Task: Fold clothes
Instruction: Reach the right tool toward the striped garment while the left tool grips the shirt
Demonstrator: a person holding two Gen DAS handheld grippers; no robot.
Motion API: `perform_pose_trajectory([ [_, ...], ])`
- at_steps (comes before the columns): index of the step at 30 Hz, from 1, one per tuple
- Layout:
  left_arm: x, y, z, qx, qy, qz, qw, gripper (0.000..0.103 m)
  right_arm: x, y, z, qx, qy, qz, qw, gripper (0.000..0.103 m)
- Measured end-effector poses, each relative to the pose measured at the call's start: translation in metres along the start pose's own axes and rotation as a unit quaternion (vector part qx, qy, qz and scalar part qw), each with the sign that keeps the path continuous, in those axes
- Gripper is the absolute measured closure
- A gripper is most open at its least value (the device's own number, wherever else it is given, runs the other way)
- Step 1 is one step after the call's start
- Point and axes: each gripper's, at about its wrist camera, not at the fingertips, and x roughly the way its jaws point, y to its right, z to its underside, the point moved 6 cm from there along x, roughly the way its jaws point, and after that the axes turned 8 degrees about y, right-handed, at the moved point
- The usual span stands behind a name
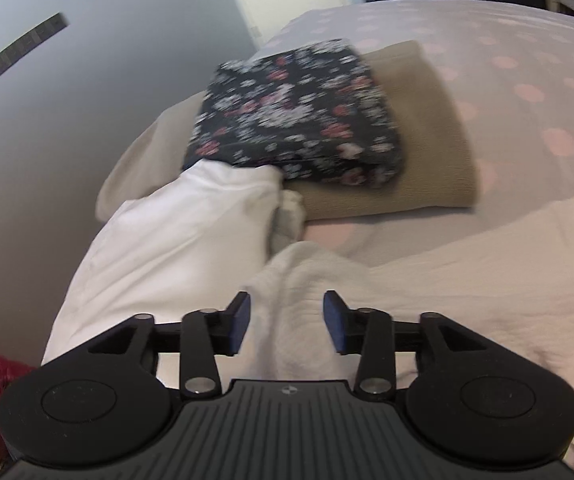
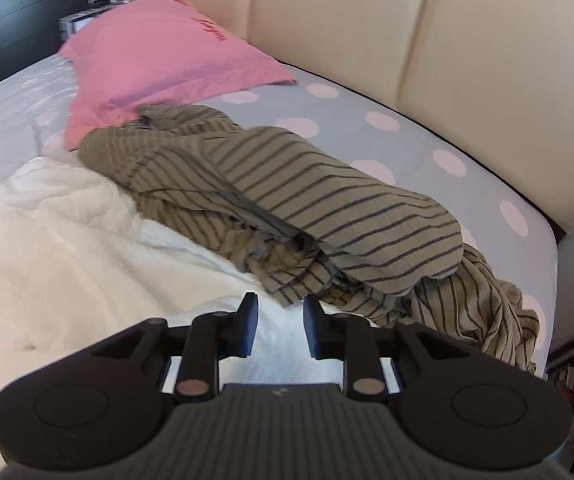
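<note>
Though blurred, floral garment folded | beige garment half-covered

A dark floral garment was seen folded into a neat block, laid on top of a folded tan garment that showed beyond it on the right and near sides. Just beside them, a smooth white garment was draped unfolded towards the bed's edge. A cream textured garment was spread loosely and rumpled in the foreground. An olive striped garment was heaped in a crumpled pile, partly resting on the cream one.
</note>
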Motion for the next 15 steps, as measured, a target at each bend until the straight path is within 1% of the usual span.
perform_pose_trajectory([
  [3, -0.024, 0.026, 0.0, 0.022, 0.011, 0.053, 0.9983, 0.063, -0.021, -0.016, 0.004, -0.024, 0.012, -0.043, 0.999, 0.075],
  [7, -0.052, 0.063, 0.011, 0.045, 0.012, 0.132, 0.9901, 0.063, -0.052, -0.046, 0.016, -0.054, 0.006, -0.103, 0.993, 0.076],
  [9, -0.067, 0.082, 0.023, 0.057, 0.01, 0.174, 0.9831, 0.063, -0.066, -0.061, 0.026, -0.07, -0.005, -0.132, 0.989, 0.076],
  [11, -0.081, 0.101, 0.037, 0.076, 0.009, 0.216, 0.9734, 0.063, -0.079, -0.076, 0.039, -0.085, -0.018, -0.159, 0.984, 0.076],
  [13, -0.09, 0.117, 0.051, 0.092, 0.002, 0.245, 0.9651, 0.063, -0.089, -0.087, 0.057, -0.092, -0.043, -0.182, 0.978, 0.076],
  [15, -0.093, 0.13, 0.067, 0.107, -0.01, 0.266, 0.9581, 0.063, -0.099, -0.097, 0.079, -0.095, -0.072, -0.206, 0.971, 0.076],
])
